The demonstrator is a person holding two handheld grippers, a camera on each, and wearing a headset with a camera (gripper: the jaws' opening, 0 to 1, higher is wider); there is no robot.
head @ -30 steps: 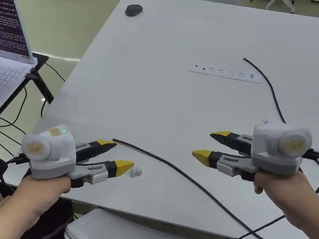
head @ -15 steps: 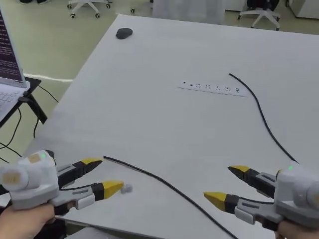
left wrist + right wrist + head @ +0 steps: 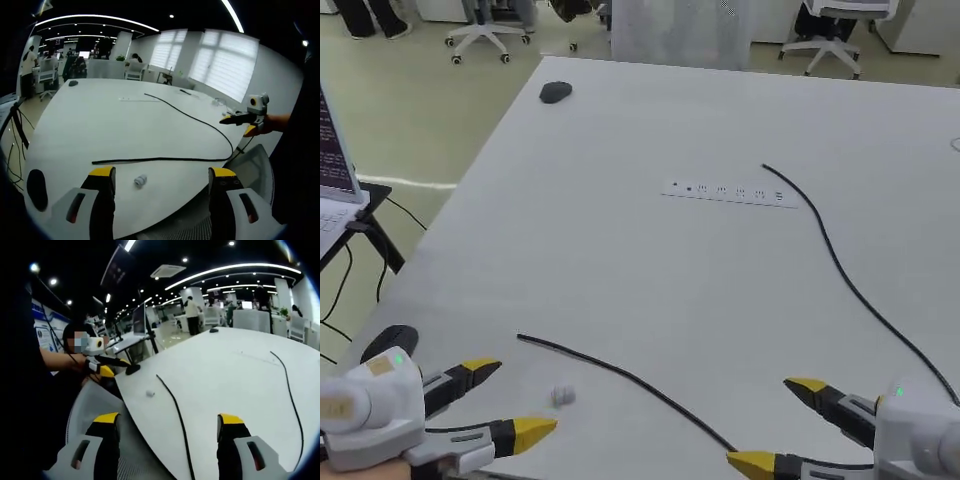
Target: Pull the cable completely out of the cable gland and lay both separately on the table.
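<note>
With the gland (image 3: 563,396) lying free at lower left, near but off the cable (image 3: 620,374), close to the surface's (image 3: 620,250) bottom edge, and the left gripper (image 3: 525,395) and right gripper (image 3: 760,420) spread apart and empty, 1 careless brush could roll it off.

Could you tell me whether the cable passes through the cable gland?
No, the cable gland lies on the table apart from the cable.

Bright, even light from ceiling strips (image 3: 95,19) & glaring windows (image 3: 220,55). Faint soft shadows on desk (image 3: 620,260). Strong fisheye bend at edges of gripper views. Slight blur on cable gland (image 3: 563,396), low res.
</note>
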